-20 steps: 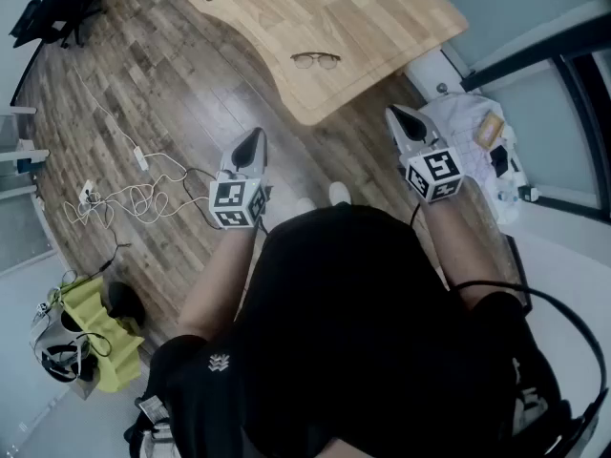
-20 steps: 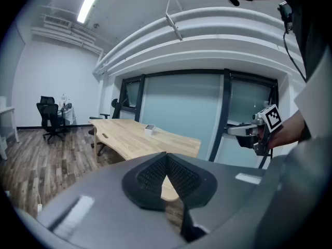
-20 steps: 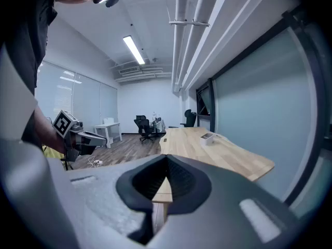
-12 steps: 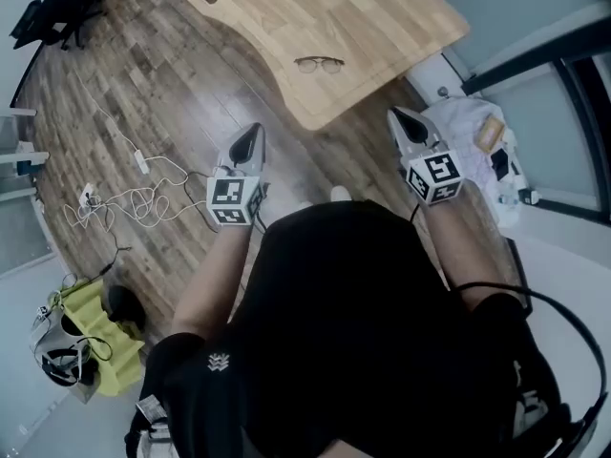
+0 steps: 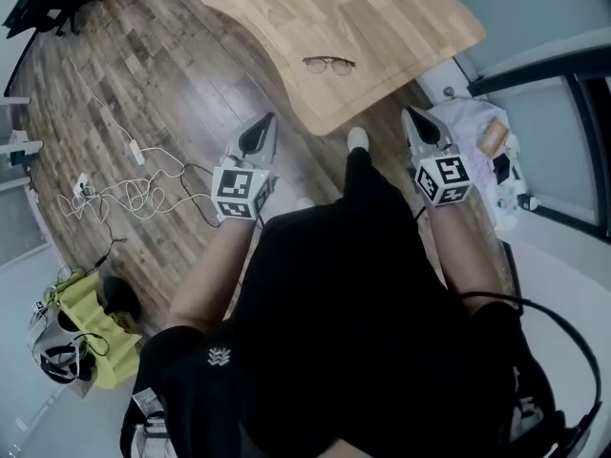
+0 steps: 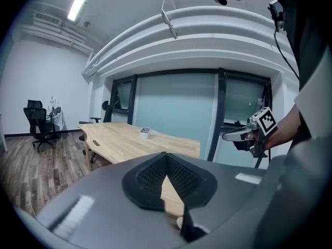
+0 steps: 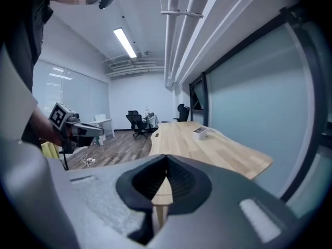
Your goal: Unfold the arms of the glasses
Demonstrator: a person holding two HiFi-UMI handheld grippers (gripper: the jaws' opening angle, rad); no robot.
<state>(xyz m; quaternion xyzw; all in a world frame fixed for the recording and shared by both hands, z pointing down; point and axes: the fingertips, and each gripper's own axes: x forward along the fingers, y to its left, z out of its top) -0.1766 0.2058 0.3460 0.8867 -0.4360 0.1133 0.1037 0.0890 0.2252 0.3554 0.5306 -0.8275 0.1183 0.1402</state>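
Left gripper (image 5: 267, 122) and right gripper (image 5: 410, 116), both closed, moved nearer glasses (image 5: 328, 63).

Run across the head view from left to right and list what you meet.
white cable tangle → left gripper → glasses → right gripper

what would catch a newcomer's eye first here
A pair of glasses lies near the rounded end of the wooden table. Short of it, the left gripper and right gripper point toward the table, jaws shut, holding nothing. On the floor at left sprawl white cables.
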